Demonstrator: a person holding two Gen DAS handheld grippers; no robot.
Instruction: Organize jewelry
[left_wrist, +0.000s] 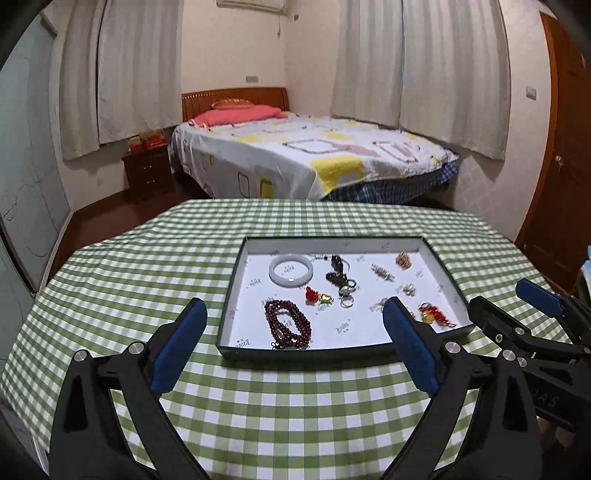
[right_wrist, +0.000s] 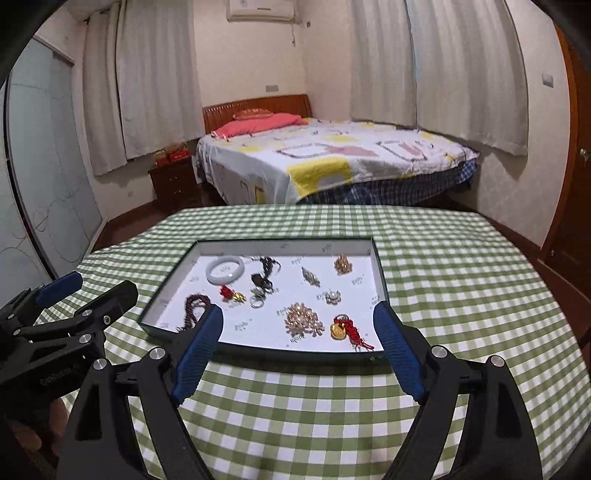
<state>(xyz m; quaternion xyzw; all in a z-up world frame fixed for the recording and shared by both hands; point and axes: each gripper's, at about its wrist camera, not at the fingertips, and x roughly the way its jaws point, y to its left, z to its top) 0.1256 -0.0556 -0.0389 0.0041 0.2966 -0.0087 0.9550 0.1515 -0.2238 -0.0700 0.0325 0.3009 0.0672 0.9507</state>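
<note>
A shallow dark-rimmed tray (left_wrist: 295, 352) with a white floor lies on the green checked table (left_wrist: 258, 406). In it lie a white jade bangle (left_wrist: 291, 270), a dark red bead bracelet (left_wrist: 288, 326), a red and gold charm (left_wrist: 317, 296), silver rings (left_wrist: 347, 301), a dark pendant (left_wrist: 337, 275) and small brooches (left_wrist: 383, 272). The right wrist view shows the tray (right_wrist: 280, 354), the bangle (right_wrist: 226, 270), a large pearl brooch (right_wrist: 303, 319) and a red-tasselled gold charm (right_wrist: 343, 328). My left gripper (left_wrist: 293, 321) is open and empty before the tray's near edge. My right gripper (right_wrist: 297, 321) is open and empty there too.
The right gripper also shows at the right edge of the left wrist view (left_wrist: 524, 314), and the left gripper at the left edge of the right wrist view (right_wrist: 77, 291). A bed (left_wrist: 314, 155) and a nightstand (left_wrist: 147, 171) stand beyond the table.
</note>
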